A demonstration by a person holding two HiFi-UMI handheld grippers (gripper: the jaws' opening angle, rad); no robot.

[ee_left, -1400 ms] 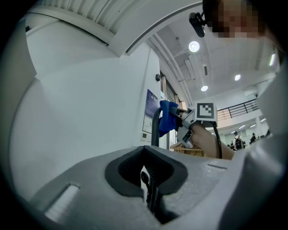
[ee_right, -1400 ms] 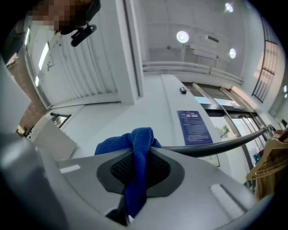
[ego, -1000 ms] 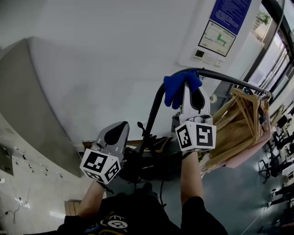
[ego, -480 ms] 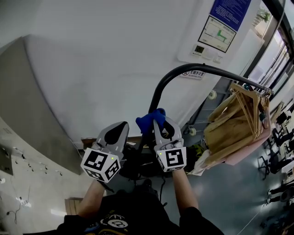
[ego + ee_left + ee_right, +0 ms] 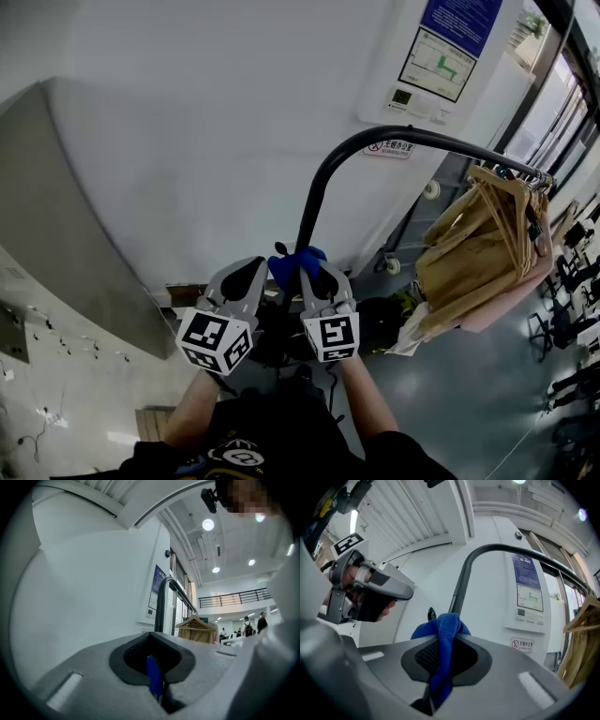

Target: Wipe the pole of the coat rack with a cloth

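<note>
The coat rack's black pole (image 5: 323, 192) rises from the floor and bends right into a top rail. My right gripper (image 5: 314, 279) is shut on a blue cloth (image 5: 294, 263), which presses against the lower upright part of the pole. In the right gripper view the cloth (image 5: 440, 632) bunches out of the shut jaws, with the pole (image 5: 459, 592) just behind it. My left gripper (image 5: 242, 277) hovers just left of the pole, shut, apart from the cloth. In its own view a thin blue sliver shows in the jaws' seam (image 5: 154, 667), and the pole (image 5: 161, 606) stands ahead.
Wooden hangers (image 5: 483, 248) with pink fabric hang from the top rail at the right. A white wall with a blue notice (image 5: 459, 14) and a control panel (image 5: 403, 97) stands behind the rack. Dark items (image 5: 380, 323) sit at the rack's base. Chairs (image 5: 553, 328) stand at far right.
My right gripper has slid the blue cloth down the pole, from the top bend to the lower upright part beside the left gripper. The left gripper has barely moved.
</note>
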